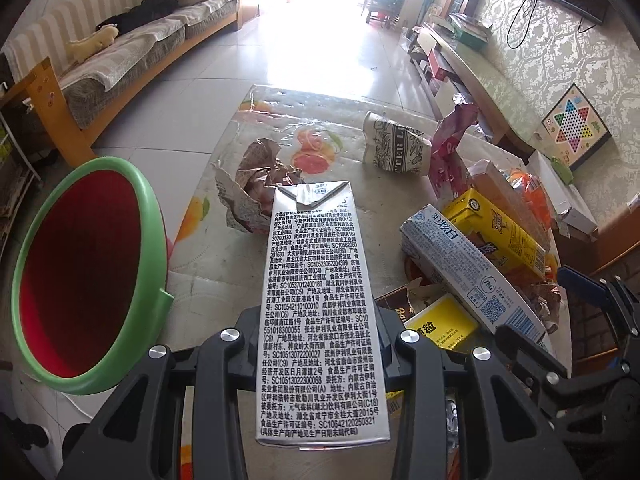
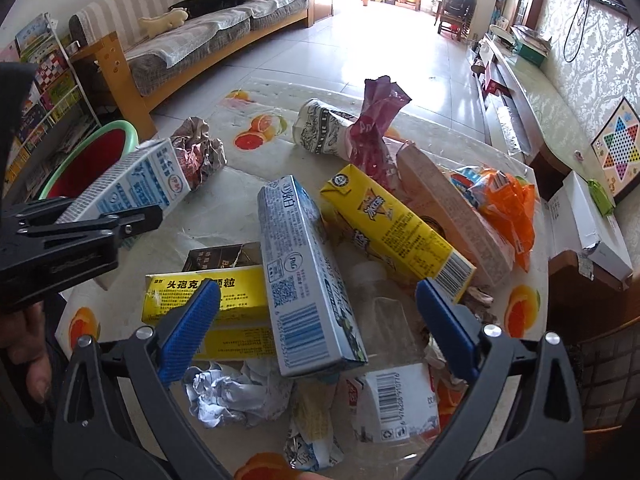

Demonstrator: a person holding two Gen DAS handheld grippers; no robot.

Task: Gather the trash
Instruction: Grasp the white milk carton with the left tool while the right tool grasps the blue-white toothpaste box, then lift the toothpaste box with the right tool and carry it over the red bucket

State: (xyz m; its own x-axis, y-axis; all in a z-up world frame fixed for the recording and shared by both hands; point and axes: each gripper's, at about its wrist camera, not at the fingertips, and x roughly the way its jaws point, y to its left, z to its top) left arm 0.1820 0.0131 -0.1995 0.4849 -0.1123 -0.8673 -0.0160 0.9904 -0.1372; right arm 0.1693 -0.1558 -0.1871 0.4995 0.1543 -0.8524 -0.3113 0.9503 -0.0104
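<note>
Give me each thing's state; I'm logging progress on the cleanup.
Left claw: shut on milk carton.
Right claw: open, above the pile.
Bin: open top, beside the table.
Toothpaste box: lying atop the pile.
Yellow carton: lying flat.
Paper cup: tipped over.
Bottle: lying down.
</note>
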